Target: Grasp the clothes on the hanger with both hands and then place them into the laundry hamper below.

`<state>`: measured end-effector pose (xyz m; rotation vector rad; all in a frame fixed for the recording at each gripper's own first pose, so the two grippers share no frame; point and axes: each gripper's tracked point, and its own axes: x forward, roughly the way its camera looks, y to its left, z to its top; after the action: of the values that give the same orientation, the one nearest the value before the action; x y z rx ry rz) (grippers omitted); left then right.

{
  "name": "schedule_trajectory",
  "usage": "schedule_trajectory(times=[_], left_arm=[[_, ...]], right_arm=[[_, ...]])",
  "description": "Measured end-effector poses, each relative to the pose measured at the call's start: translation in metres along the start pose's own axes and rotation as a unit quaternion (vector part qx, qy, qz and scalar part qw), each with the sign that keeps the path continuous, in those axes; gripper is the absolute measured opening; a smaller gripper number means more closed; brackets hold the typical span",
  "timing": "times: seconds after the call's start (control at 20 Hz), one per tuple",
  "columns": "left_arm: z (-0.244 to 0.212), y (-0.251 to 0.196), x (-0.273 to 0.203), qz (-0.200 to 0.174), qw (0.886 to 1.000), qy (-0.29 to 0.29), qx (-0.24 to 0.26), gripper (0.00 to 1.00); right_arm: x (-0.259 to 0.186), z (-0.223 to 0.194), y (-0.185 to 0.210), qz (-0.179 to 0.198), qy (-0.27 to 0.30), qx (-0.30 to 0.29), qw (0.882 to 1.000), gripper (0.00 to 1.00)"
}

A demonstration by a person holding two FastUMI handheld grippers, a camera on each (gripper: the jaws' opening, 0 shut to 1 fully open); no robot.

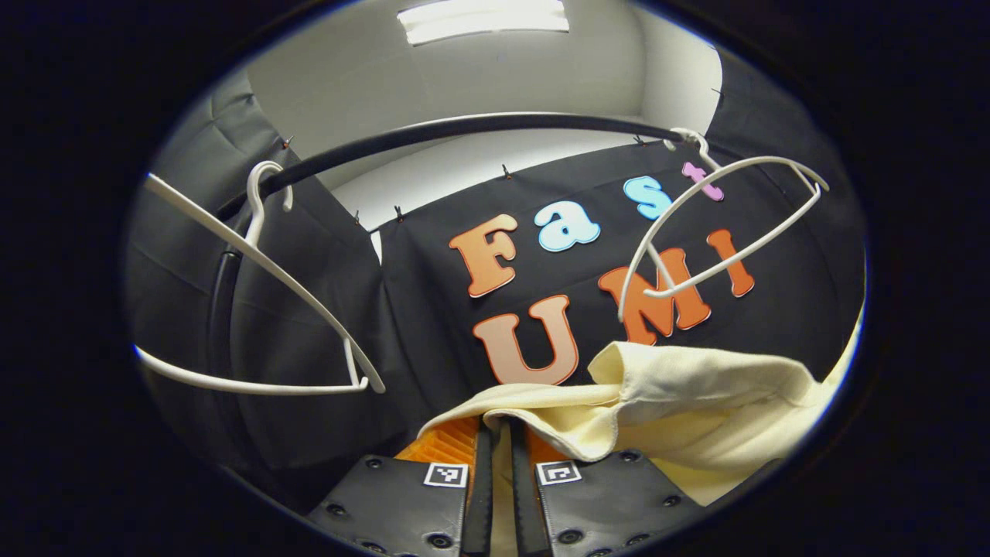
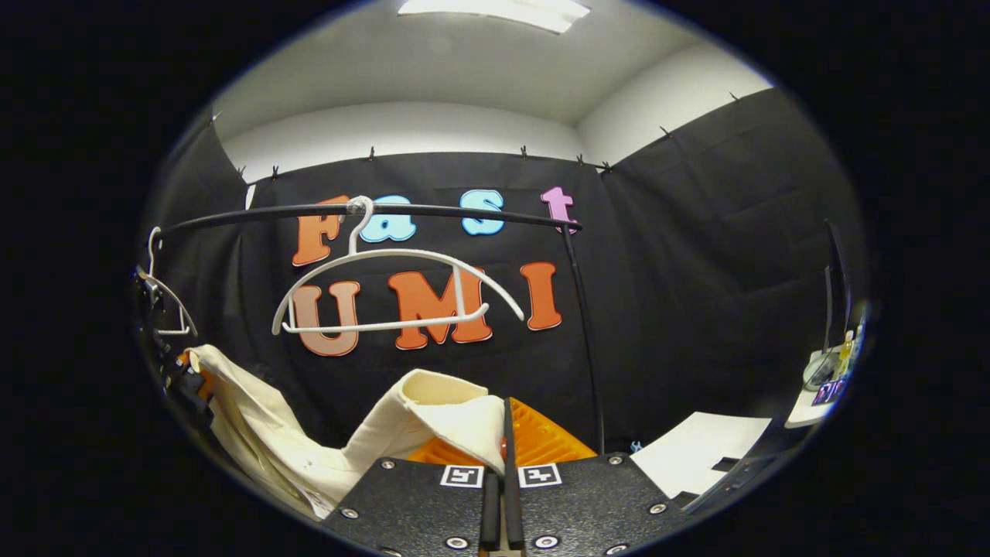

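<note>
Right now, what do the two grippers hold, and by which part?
Both hold the cream garment: the left gripper pinches a folded edge, the right gripper another edge.

The garment (image 1: pixel 696 394) is cream cloth, off the hangers and bunched, its folded edge draped low in the left gripper view. In the right gripper view it sags from the far left to a rolled collar-like fold. Two bare white hangers (image 2: pixel 390 290) hang on the black rail (image 2: pixel 371 210). The orange ribbed hamper (image 2: pixel 541 441) sits beneath the cloth.

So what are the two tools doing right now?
Left tool: closed on the cream garment.
Right tool: closed on the same garment.
</note>
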<state>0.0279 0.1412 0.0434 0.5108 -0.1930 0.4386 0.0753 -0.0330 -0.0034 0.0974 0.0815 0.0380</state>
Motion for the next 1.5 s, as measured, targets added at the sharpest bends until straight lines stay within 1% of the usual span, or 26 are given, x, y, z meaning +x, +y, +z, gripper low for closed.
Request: schedule_trajectory(times=[0.1, 0.2, 0.4, 0.5, 0.55, 0.6, 0.65, 0.75, 0.85, 0.9, 0.95, 1.05, 1.1, 1.15, 1.25, 1.3, 1.4, 1.5], left_arm=[[0.006, -0.011, -0.016, -0.027, 0.999, 0.006, -0.032, 0.19], [0.002, -0.03, -0.029, -0.064, 0.996, 0.019, -0.06, 0.19], [-0.004, -0.06, -0.058, -0.125, 0.985, 0.046, -0.111, 0.19], [-0.006, -0.076, -0.073, -0.152, 0.975, 0.062, -0.15, 0.18], [-0.01, -0.087, -0.082, -0.168, 0.968, 0.072, -0.175, 0.16], [-0.014, -0.097, -0.09, -0.186, 0.96, 0.084, -0.193, 0.17], [-0.017, -0.103, -0.098, -0.2, 0.954, 0.094, -0.201, 0.17], [-0.02, -0.11, -0.107, -0.221, 0.948, 0.11, -0.201, 0.17], [-0.022, -0.123, -0.115, -0.245, 0.938, 0.125, -0.212, 0.17], [-0.024, -0.127, -0.118, -0.253, 0.933, 0.135, -0.217, 0.14], [-0.029, -0.132, -0.119, -0.262, 0.928, 0.144, -0.221, 0.17], [-0.04, -0.14, -0.123, -0.274, 0.919, 0.166, -0.23, 0.17], [-0.046, -0.145, -0.13, -0.28, 0.913, 0.181, -0.236, 0.15], [-0.049, -0.146, -0.136, -0.283, 0.908, 0.192, -0.242, 0.17], [-0.059, -0.152, -0.144, -0.29, 0.899, 0.212, -0.252, 0.18], [-0.065, -0.156, -0.146, -0.293, 0.895, 0.223, -0.253, 0.17], [-0.079, -0.165, -0.145, -0.298, 0.888, 0.247, -0.25, 0.18], [-0.094, -0.178, -0.153, -0.306, 0.876, 0.278, -0.25, 0.17]], right_arm=[[-0.011, -0.004, 0.011, 0.009, 0.004, -0.013, 1.0, 0.02], [-0.021, -0.006, 0.026, 0.025, 0.005, -0.021, 0.999, 0.02], [-0.038, -0.017, 0.054, 0.057, 0.02, -0.029, 0.998, 0.02], [-0.048, -0.031, 0.058, 0.063, 0.034, -0.041, 0.997, 0.02], [-0.051, -0.038, 0.061, 0.069, 0.043, -0.044, 0.996, 0.02], [-0.054, -0.045, 0.065, 0.073, 0.051, -0.042, 0.995, 0.02], [-0.056, -0.054, 0.067, 0.075, 0.06, -0.041, 0.995, 0.02], [-0.056, -0.078, 0.065, 0.072, 0.078, -0.043, 0.993, 0.02], [-0.057, -0.092, 0.063, 0.069, 0.095, -0.048, 0.992, 0.02], [-0.057, -0.098, 0.062, 0.067, 0.104, -0.048, 0.991, 0.02], [-0.056, -0.106, 0.06, 0.065, 0.113, -0.044, 0.991, 0.02], [-0.054, -0.119, 0.057, 0.057, 0.13, -0.039, 0.989, 0.02], [-0.055, -0.126, 0.056, 0.057, 0.139, -0.038, 0.988, 0.02], [-0.056, -0.134, 0.055, 0.056, 0.148, -0.039, 0.987, 0.02], [-0.06, -0.148, 0.056, 0.057, 0.165, -0.039, 0.984, 0.02], [-0.062, -0.154, 0.056, 0.057, 0.174, -0.04, 0.982, 0.02], [-0.063, -0.167, 0.053, 0.053, 0.191, -0.036, 0.98, 0.02], [-0.059, -0.186, 0.048, 0.043, 0.214, -0.038, 0.975, 0.02]])
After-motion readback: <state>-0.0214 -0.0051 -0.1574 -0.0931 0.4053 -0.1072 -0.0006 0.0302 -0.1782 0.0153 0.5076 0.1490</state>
